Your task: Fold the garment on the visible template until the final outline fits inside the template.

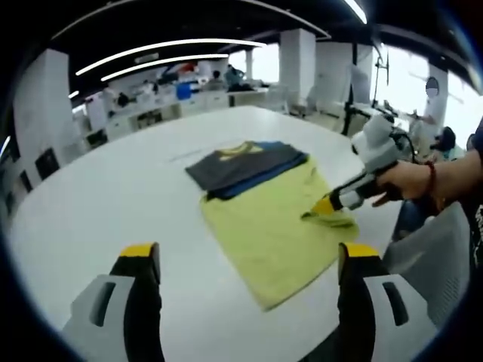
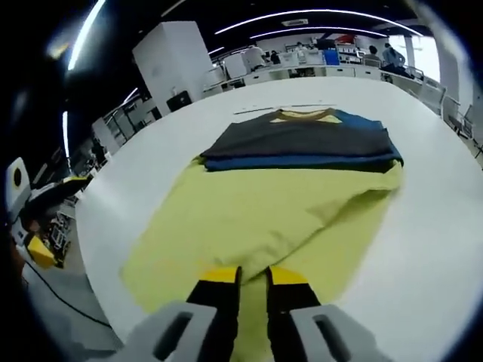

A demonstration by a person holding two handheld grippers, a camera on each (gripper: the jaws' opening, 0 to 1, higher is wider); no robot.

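— Garment [image 1: 268, 219] position?
— Flat on the white tabletop [image 1: 113, 204], yellow-green lower part nearest, grey and blue part folded across its far end.
— Right gripper [image 2: 253, 277]?
— Jaws clenched on the garment's yellow-green edge, lifting a small fold, with a hand [image 1: 407, 182] holding it.
— Left gripper [image 1: 249, 260]?
— Jaws spread wide, grasping nothing, above the tabletop near the garment.

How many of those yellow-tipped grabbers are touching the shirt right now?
1. The right gripper pinches the yellow-green hem of the shirt; from the other view it is. The left gripper hangs open above the table, off the cloth.
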